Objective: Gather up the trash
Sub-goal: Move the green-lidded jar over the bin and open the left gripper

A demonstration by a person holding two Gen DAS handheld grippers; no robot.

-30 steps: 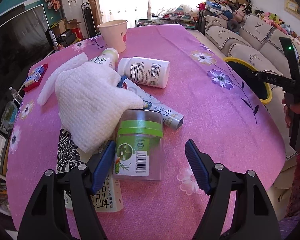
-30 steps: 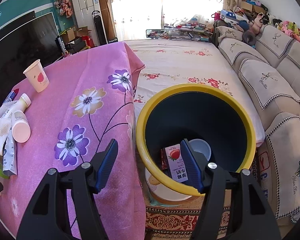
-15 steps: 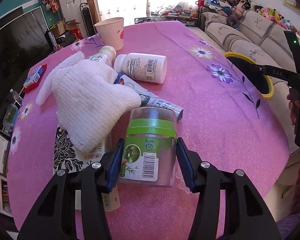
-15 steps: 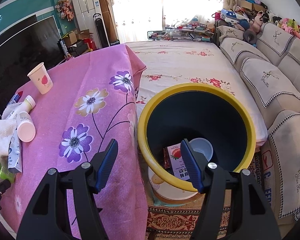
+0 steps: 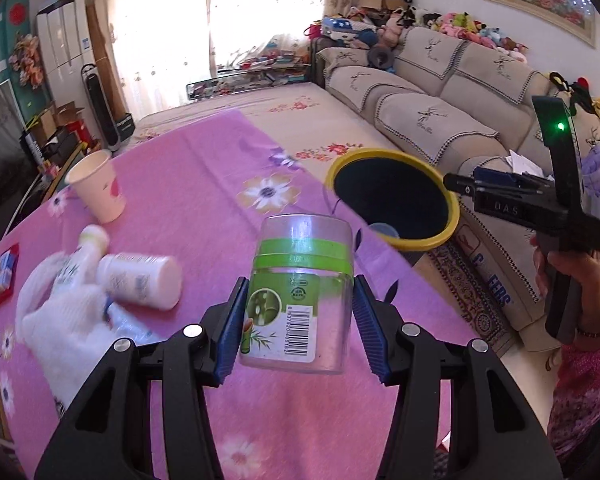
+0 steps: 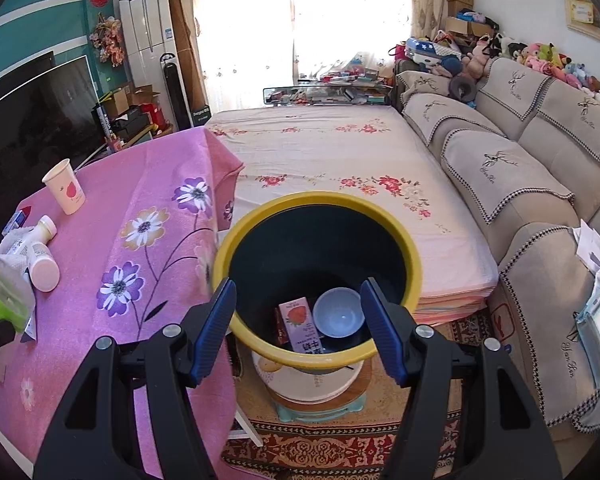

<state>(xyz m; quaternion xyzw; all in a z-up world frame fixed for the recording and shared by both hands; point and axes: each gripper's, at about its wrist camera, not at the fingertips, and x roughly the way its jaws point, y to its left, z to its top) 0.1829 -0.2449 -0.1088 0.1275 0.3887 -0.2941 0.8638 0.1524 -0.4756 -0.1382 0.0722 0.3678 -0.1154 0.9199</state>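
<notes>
My left gripper [image 5: 298, 326] is shut on a clear plastic jar with a green band and label [image 5: 298, 292], held upright above the pink tablecloth [image 5: 204, 184]. The jar also shows at the left edge of the right wrist view [image 6: 6, 292]. The yellow-rimmed dark bin [image 5: 391, 198] stands beyond the table's right edge. My right gripper [image 6: 300, 328] is open and empty, hovering over the bin [image 6: 319, 216], which holds a pink strawberry carton [image 6: 300, 324] and a pale blue bowl [image 6: 338, 312].
On the table lie a white cloth [image 5: 68, 320], a white pill bottle [image 5: 140, 280], a small white bottle [image 5: 94, 240] and a paper cup [image 5: 98, 186]. A sofa [image 6: 519, 168] stands on the right, a floral-covered bed [image 6: 331, 152] behind the bin, a TV [image 6: 32, 112] on the left.
My left gripper closed on the jar, lifted it off the table and swung right toward the bin. My right gripper stayed open over the bin, shifting slightly.
</notes>
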